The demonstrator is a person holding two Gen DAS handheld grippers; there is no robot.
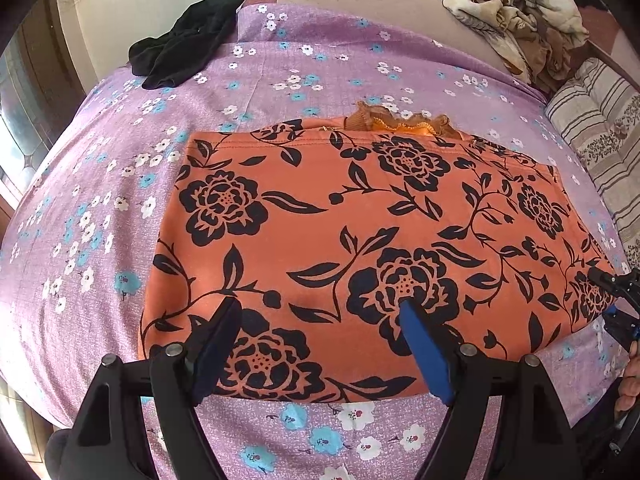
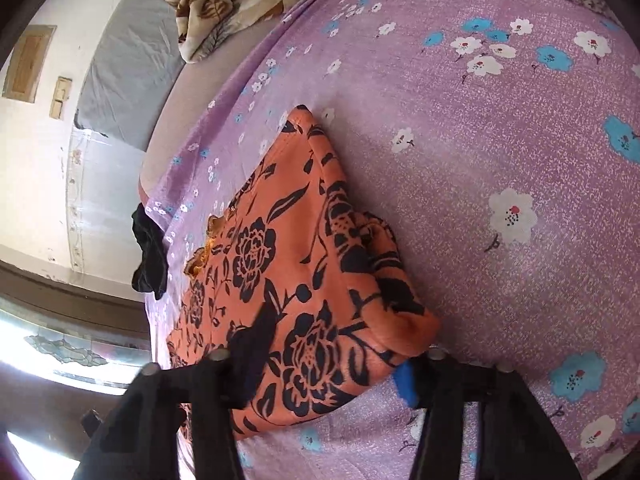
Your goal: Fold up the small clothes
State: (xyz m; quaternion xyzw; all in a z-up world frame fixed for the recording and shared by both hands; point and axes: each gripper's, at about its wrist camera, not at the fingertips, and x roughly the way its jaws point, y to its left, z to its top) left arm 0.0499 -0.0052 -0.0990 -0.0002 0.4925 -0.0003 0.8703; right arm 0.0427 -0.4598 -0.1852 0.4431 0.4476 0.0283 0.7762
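An orange garment with black flowers lies folded flat in a rectangle on the purple flowered bed sheet. An orange lace trim peeks out at its far edge. My left gripper hovers open over the garment's near edge, its fingers spread wide. At the garment's right corner is my right gripper, held by a hand. In the right wrist view, the right gripper is shut on that bunched corner of the garment: one dark finger lies on top and the blue pad presses at the edge.
A crumpled black cloth lies at the far left of the bed. A brown patterned blanket is heaped at the far right, with a striped pillow beside it. The sheet stretches bare to the right of the garment.
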